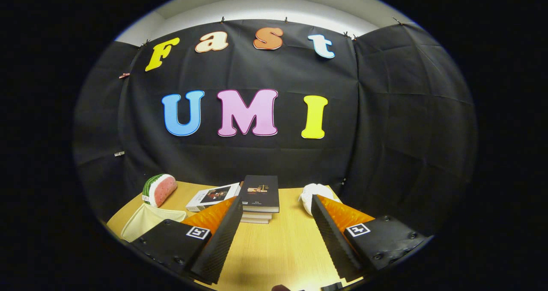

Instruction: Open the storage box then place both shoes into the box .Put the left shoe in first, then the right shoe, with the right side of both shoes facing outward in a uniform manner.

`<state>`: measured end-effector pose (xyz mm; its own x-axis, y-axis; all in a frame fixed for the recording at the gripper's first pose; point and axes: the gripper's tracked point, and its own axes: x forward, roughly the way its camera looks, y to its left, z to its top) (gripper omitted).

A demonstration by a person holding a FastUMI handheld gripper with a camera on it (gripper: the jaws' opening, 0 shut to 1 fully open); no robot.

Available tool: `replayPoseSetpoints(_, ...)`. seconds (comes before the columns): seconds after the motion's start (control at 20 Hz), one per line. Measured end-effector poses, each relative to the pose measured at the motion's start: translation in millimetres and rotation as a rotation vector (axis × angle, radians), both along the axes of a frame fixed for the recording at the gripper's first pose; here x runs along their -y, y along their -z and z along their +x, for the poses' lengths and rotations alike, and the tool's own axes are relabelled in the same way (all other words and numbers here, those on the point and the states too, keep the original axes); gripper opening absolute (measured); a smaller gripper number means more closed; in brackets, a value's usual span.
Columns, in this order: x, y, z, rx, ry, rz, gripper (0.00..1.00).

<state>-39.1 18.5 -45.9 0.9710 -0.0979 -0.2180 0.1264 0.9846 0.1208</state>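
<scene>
A white shoe (pixel 316 195) lies on the wooden table (pixel 278 244) at one o'clock, just beyond the right finger. The gripper (pixel 277 222) is spread wide, holding nothing. At twelve o'clock is a stack of books (pixel 260 199); at ten, a cream fabric bin (pixel 145 224), contents unclear, and a watermelon-slice cushion (pixel 159 189). Bare tabletop lies between the fingers.

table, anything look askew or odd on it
Mostly tidy. The white book lies skewed beside the squared-off book stack, and a watermelon toy is an odd item at the far corner. One white shoe lies beyond the open gripper, whose fingers hold nothing. I cannot make out a storage box.
</scene>
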Motion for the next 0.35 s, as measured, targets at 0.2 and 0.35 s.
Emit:
replayPoseSetpoints(0.2,12,7,-8,-0.007,-0.004,-0.015,0.99)
replayPoseSetpoints(0.35,15,18,-11,-0.031,-0.019,-0.008,0.99)
